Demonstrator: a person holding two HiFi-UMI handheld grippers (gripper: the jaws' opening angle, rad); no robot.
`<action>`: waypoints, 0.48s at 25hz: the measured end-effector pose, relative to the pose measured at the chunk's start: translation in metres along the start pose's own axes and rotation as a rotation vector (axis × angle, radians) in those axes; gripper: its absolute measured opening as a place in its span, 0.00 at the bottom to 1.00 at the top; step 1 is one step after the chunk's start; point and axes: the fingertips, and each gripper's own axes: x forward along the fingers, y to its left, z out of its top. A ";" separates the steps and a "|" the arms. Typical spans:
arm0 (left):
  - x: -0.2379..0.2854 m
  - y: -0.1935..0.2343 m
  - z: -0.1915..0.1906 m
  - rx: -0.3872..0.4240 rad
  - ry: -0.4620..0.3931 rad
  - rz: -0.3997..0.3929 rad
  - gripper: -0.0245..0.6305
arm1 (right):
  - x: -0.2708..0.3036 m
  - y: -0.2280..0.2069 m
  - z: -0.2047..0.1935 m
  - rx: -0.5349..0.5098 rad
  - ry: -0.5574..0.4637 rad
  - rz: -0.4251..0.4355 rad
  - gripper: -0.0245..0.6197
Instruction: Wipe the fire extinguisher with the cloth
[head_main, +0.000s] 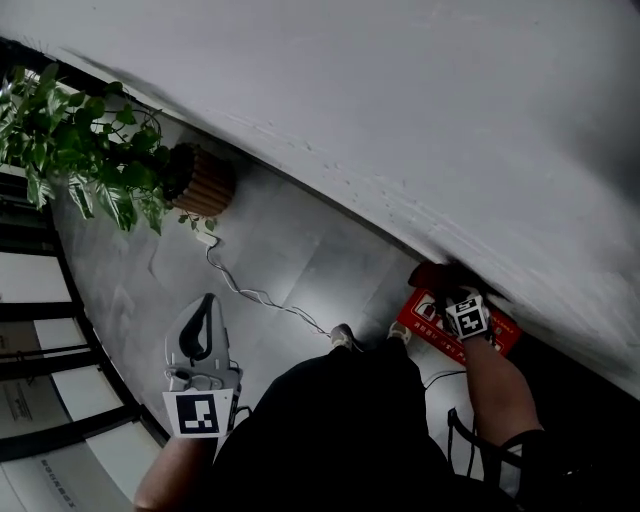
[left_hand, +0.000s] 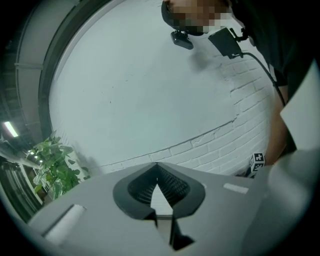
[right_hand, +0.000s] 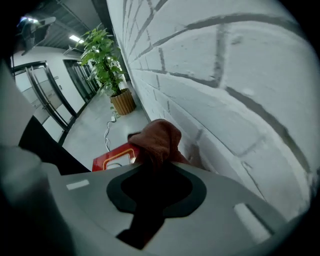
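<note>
Right claw (right_hand: 156, 167) first: it's clamped tight on the cloth (right_hand: 159, 140), a rust-brown wad bunched up and poking out past the tips. The claw points steeply down, low at the foot of the brick wall (right_hand: 225, 75). Just beyond the cloth sits the extinguisher (right_hand: 111, 156), or at least its red case with a pale label on the face. It's on the floor (head_main: 290, 250), hard against the wall, right by the person's feet. The cloth hangs at the case's wall-side edge, but from here I can't tell whether fabric is actually pressing on red or hovering just off it.

Over to the left claw (left_hand: 156, 167): tips together, nothing between them. It's held out well away from the action, aimed roughly level at the wall. No part in the job right now.

Further out, a cable (head_main: 260, 295) snakes across the floor toward a potted plant (head_main: 90, 150) in a ribbed tub by the wall.

So where are we? Cloth is in hand and brought to the extinguisher, that much is done. The wiping itself looks to be at hand or just under way. No face of the red case shows any clear sign of being cleaned, so I'd judge most of the rubbing is left to do.
</note>
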 end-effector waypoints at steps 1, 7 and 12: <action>0.005 -0.006 0.002 -0.003 -0.007 -0.020 0.04 | -0.006 -0.007 -0.011 0.010 0.004 -0.017 0.13; 0.028 -0.042 0.021 0.001 -0.057 -0.130 0.04 | -0.043 -0.034 -0.069 0.081 0.041 -0.096 0.12; 0.033 -0.053 0.033 0.005 -0.090 -0.180 0.04 | -0.076 -0.054 -0.115 0.171 0.076 -0.159 0.12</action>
